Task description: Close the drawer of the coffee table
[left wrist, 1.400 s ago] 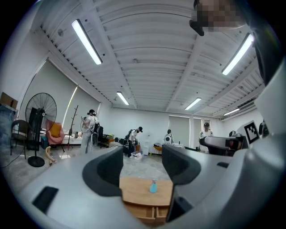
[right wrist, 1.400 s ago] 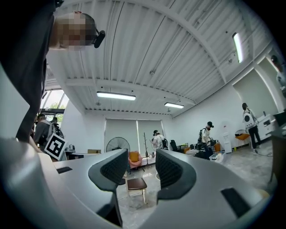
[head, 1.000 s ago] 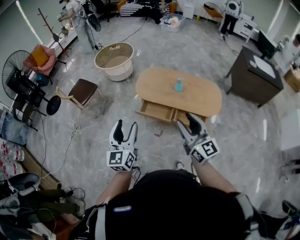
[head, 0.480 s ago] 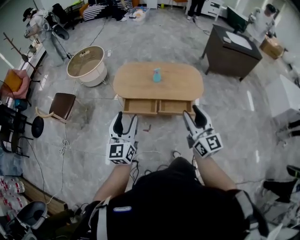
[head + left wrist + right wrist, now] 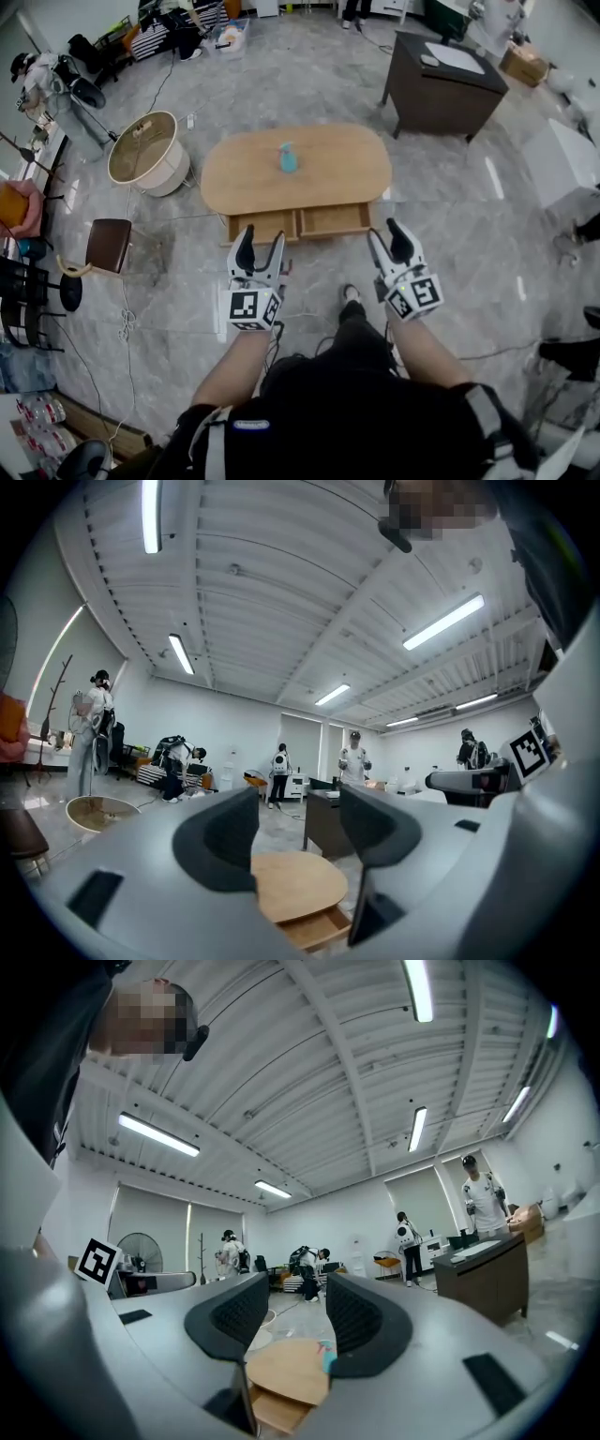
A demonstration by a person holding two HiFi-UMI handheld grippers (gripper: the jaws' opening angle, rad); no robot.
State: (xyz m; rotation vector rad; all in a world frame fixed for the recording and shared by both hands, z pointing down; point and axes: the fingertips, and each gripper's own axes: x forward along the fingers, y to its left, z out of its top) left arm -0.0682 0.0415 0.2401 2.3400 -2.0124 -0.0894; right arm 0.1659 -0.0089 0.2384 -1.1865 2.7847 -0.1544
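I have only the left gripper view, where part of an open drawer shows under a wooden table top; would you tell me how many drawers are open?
Observer: The head view shows two, the left drawer and the right drawer, side by side in the coffee table, both pulled out.
Operator: Thank you. Is anything standing on the table top?
Observer: Yes, a blue bottle stands near its middle.
Operator: And is the right gripper free?
Observer: Its own view shows the right gripper with jaws apart and nothing between them.
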